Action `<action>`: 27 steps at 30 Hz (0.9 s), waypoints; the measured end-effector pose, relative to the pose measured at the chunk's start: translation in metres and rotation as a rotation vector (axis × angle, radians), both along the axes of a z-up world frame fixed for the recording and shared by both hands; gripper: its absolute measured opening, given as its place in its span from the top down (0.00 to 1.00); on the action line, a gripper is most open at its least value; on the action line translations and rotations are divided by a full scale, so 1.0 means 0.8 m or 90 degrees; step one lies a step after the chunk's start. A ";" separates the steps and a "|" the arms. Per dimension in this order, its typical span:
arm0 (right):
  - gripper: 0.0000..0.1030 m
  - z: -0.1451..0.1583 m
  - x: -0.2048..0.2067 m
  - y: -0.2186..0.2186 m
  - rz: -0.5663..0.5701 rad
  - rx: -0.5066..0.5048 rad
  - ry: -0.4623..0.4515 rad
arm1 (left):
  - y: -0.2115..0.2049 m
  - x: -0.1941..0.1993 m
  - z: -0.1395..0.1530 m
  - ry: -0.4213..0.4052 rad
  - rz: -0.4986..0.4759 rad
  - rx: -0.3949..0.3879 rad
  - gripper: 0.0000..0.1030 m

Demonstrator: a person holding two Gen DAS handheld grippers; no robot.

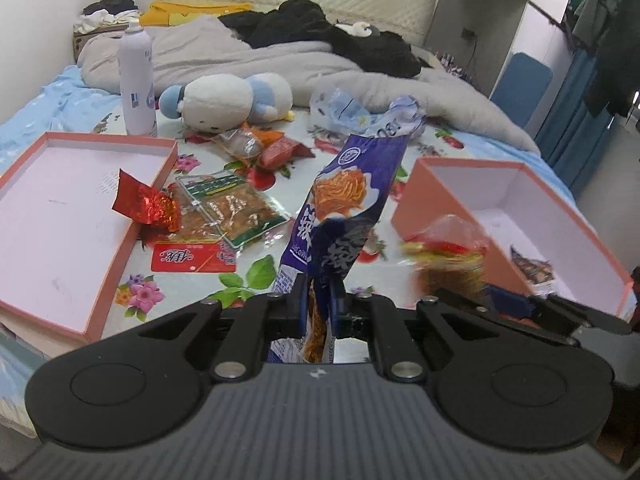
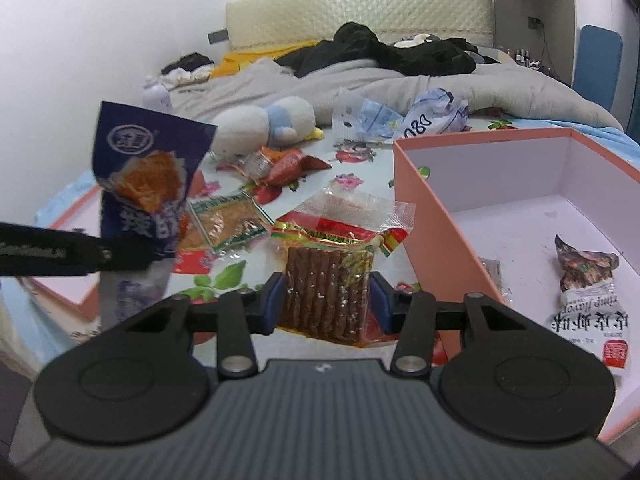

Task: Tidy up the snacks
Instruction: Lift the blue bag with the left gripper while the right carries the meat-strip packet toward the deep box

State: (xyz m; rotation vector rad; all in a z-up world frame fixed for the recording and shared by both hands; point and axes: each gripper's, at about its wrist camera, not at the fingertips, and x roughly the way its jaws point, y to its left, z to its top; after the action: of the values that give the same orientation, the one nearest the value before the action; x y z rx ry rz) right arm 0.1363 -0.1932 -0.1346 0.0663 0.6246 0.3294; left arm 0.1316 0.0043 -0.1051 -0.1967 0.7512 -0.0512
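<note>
The left gripper (image 1: 319,300) is clamped on the bottom edge of a purple snack bag (image 1: 344,208), which stands up from the jaws above the bed. The right gripper (image 2: 325,300) holds a clear packet of brown sticks (image 2: 332,280) between its blue pads (image 2: 269,300), the packet upright and lifted off the sheet; the pads press its two sides.

Take the deep pink box (image 2: 432,216) as the landmark — it sits to the right of both held packs, open at the top, with a grey and white snack packet (image 2: 584,280) lying on its floor. Left of the box, on the flowered sheet (image 1: 248,276), lie a green-edged packet (image 1: 228,208), a flat red packet (image 1: 192,258), a crumpled red foil wrapper (image 1: 144,204) and some orange and red packets (image 1: 264,146). Farther left of the box is a shallow pink lid (image 1: 52,216), the foil wrapper resting over its edge. Behind the box lie crumpled blue and white bags (image 2: 400,118), a plush toy (image 1: 228,98), a white bottle (image 1: 137,84) standing upright and a grey blanket (image 1: 260,56) — with dark clothes (image 1: 320,28) heaped on top.
</note>
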 end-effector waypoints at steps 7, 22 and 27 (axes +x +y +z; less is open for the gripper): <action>0.77 -0.020 0.005 -0.008 -0.004 -0.004 0.032 | -0.013 -0.011 0.000 0.009 -0.001 -0.007 0.88; 0.47 -0.058 -0.006 -0.003 0.058 -0.003 0.050 | 0.007 0.000 -0.045 0.058 0.017 -0.003 0.88; 0.23 -0.070 -0.002 0.003 0.070 0.001 0.066 | 0.014 0.002 -0.065 0.075 0.021 -0.010 0.88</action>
State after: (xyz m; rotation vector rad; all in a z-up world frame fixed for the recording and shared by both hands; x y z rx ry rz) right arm 0.1347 -0.1904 -0.1909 0.0508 0.7330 0.4344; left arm 0.1330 0.0156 -0.1574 -0.2277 0.8655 -0.0146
